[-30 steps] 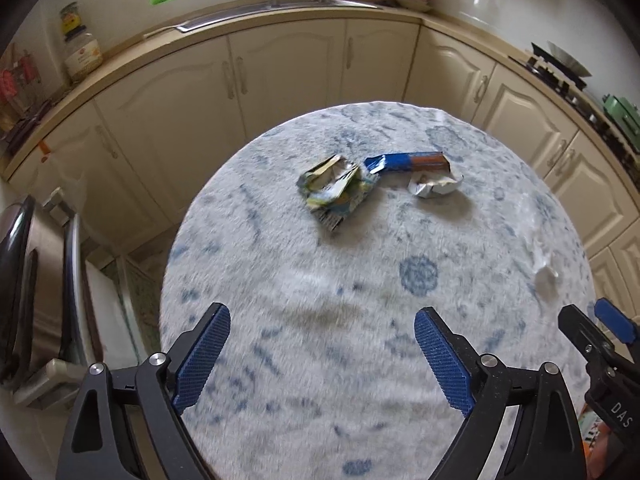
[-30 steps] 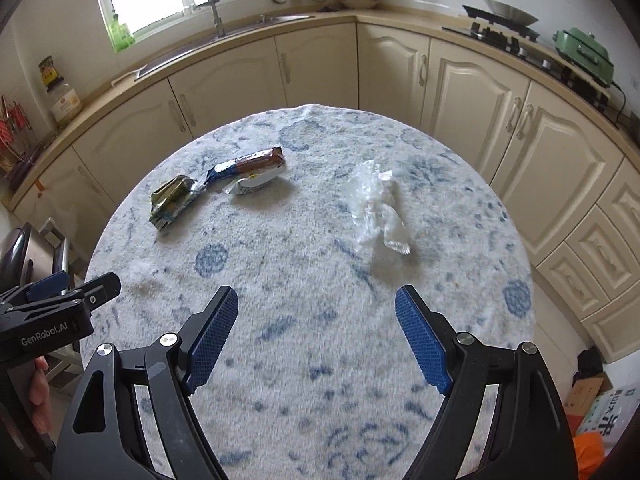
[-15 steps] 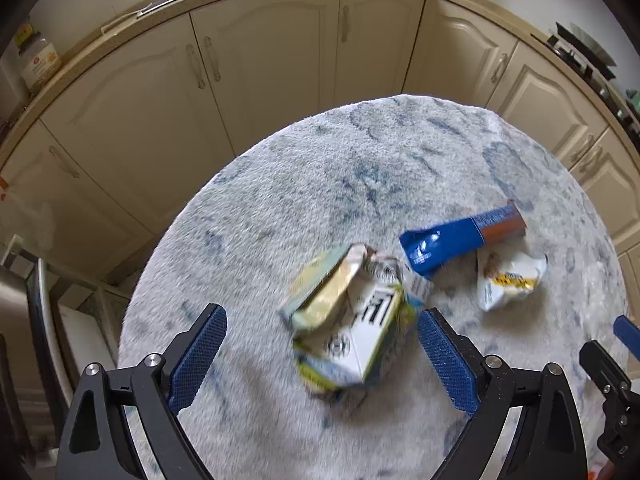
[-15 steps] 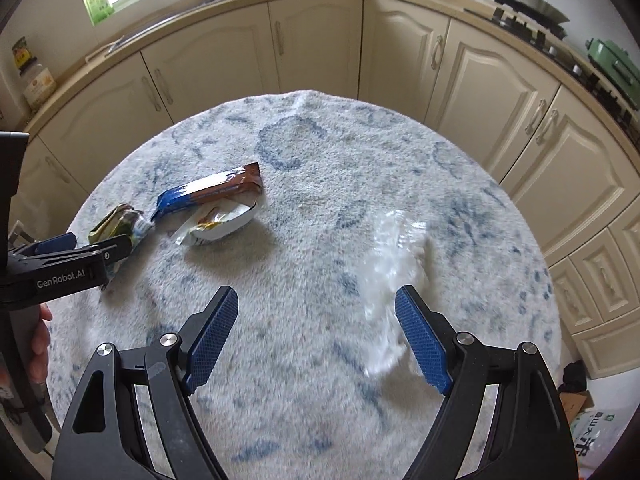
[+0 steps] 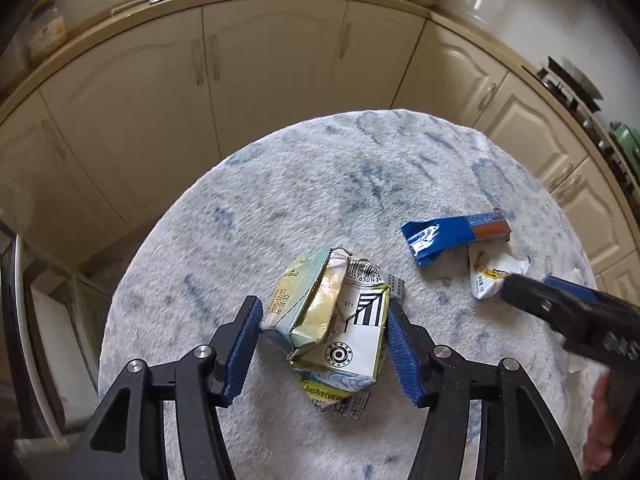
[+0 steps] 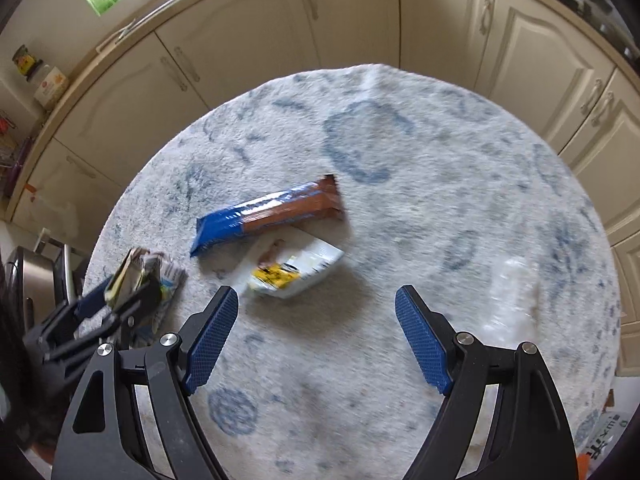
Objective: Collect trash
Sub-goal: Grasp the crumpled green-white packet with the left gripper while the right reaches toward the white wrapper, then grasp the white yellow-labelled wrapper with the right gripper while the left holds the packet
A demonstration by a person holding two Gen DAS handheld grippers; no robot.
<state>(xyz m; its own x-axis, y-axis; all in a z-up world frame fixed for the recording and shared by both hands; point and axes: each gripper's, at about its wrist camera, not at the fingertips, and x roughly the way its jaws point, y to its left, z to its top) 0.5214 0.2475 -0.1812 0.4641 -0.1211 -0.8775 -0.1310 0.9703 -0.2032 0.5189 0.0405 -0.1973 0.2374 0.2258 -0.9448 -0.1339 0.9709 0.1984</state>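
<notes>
A round table [image 5: 280, 208] covered in a fluffy white cloth with blue blotches stands in front of cream kitchen cabinets [image 5: 264, 64].

Near the table's left edge lies a crushed yellow-green and white drink carton [image 5: 340, 320] printed with a barcode. The left gripper [image 5: 322, 346], black with blue ribbed pads, straddles it with its jaws closing. The right pad touches the carton's side, and the left pad sits at the carton's flap, though whether it presses cannot be told. The carton rests on the cloth.

Toward the middle of the table lies a long blue and brown snack-bar wrapper [image 6: 268, 212]. Touching its near side is a crumpled white wrapper with a yellow patch [image 6: 292, 268].

The right gripper [image 6: 316, 332], of the same black and blue make, hovers over bare cloth just nearer than the white wrapper. Its jaws stand wide and are drawing in slightly, with nothing between the pads.

Toward the table's right edge lies a crumpled piece of clear plastic film [image 6: 516, 300], blurred.

In the left wrist view, part of a person's hand [image 5: 600, 424] shows at the lower right, gripping the right tool's handle.
</notes>
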